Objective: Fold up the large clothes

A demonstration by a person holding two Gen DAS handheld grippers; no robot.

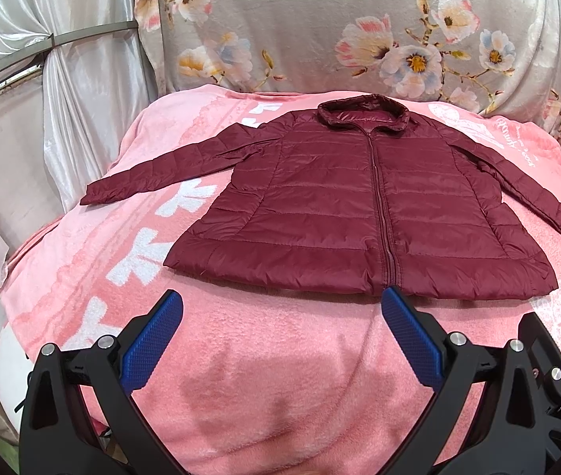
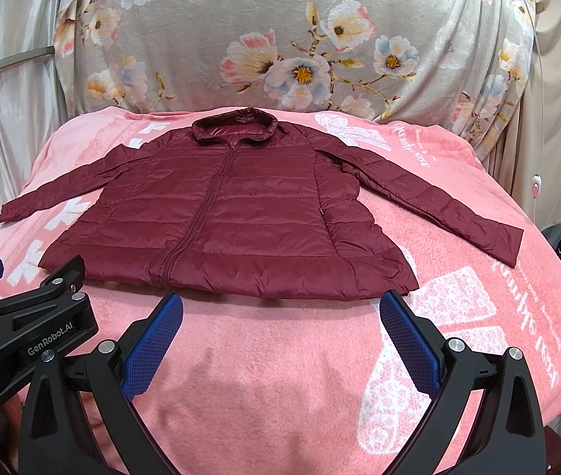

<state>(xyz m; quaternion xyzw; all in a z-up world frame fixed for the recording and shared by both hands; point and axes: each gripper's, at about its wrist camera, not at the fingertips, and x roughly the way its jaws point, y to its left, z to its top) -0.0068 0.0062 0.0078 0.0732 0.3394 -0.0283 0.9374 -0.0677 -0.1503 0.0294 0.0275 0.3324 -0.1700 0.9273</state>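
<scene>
Black-framed, with blue textured pads, the left gripper (image 1: 280, 304) fills the bottom of the left wrist frame, its jaws spread wide and released, holding nothing. Its lower frame is cut off by the bottom edge. The right gripper (image 2: 280, 308) sits the same way at the bottom of the right wrist frame, jaws wide apart and empty, with its base also cut off. At the lower left of that frame the side of the left gripper shows again, partly out of view, with small lettering on its black body.

Both grippers hover over a pink fleece blanket with white printed patterns (image 1: 280, 356), which covers the surface below; what lies under it is hidden. Some of the white script on it is too small and warped to read.

A dark maroon quilted puffer jacket with a hood (image 1: 359, 206) lies flat and face up on the blanket at the centre of both frames, zipped shut, hem nearest the grippers and hood toward the top. Its hem lies just beyond the pad tips. In the left wrist frame its sleeve at the right runs out of view at the edge; in the right wrist frame both sleeves show whole, spread outward.

Behind the blanket, a grey floral fabric (image 2: 280, 39) drapes across the top of the frames, hiding whatever it covers. Shiny white curtains (image 1: 43, 79) hang at the upper left.
</scene>
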